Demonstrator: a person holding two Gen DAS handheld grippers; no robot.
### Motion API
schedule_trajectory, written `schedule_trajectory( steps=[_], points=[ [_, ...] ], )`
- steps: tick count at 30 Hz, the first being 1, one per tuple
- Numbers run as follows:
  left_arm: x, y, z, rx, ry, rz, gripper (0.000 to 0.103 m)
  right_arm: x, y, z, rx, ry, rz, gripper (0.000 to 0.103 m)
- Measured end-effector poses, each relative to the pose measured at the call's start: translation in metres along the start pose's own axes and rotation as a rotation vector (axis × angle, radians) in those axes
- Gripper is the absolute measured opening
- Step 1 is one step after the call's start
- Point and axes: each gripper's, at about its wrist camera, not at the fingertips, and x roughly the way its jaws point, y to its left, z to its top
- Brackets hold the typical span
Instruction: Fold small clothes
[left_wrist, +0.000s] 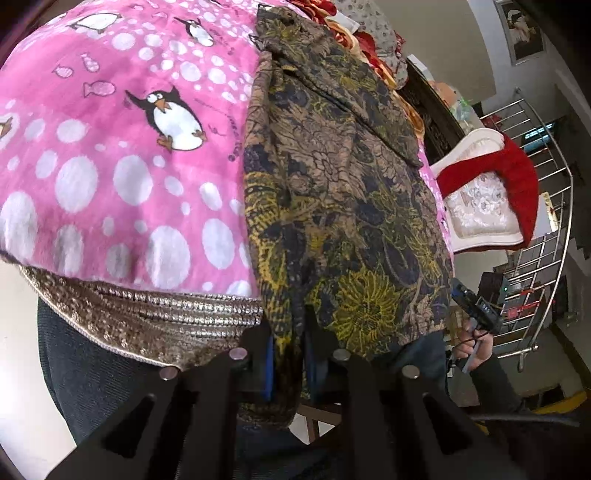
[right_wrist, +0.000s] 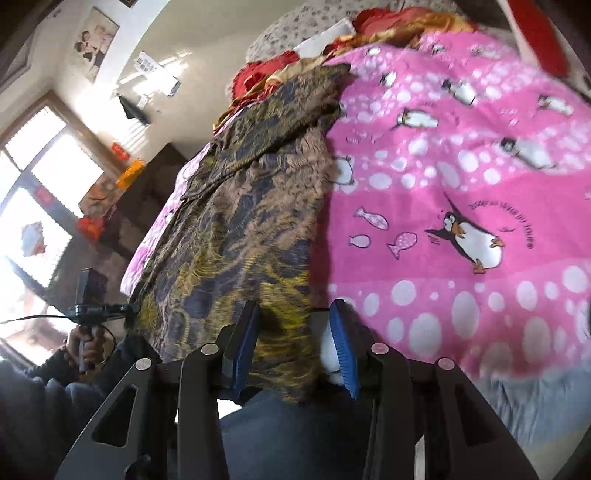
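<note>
Two grippers work one floral garment (left_wrist: 332, 177) stretched lengthwise over the pink penguin blanket (left_wrist: 122, 155) on the bed. Left gripper (left_wrist: 288, 365): fingers nearly closed, pinching the near hem. Right gripper (right_wrist: 295, 347): fingers partly apart around the opposite hem corner, grip not firm (contact on the far pad unclear).

Risk: the right corner slips out when lifted, because the fingers are loose; the fold would skew. Plush blanket may drag the cloth.

Garment: thin, brown-navy-yellow print, lightly wrinkled, unfolded.

Bright window (right_wrist: 44, 206), metal stair railing (left_wrist: 546, 206)
</note>
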Motion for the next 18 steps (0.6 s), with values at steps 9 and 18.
schedule_trajectory(
  steps=[9, 18],
  points=[
    [0.002, -0.009, 0.001, 0.013, 0.006, 0.052, 0.013, 0.012, -0.001, -0.008, -0.007, 0.057, 0.237, 0.026],
    [0.002, -0.016, -0.001, 0.056, -0.007, 0.107, 0.007, 0.015, -0.003, -0.011, -0.028, 0.069, 0.215, 0.02]
  ],
)
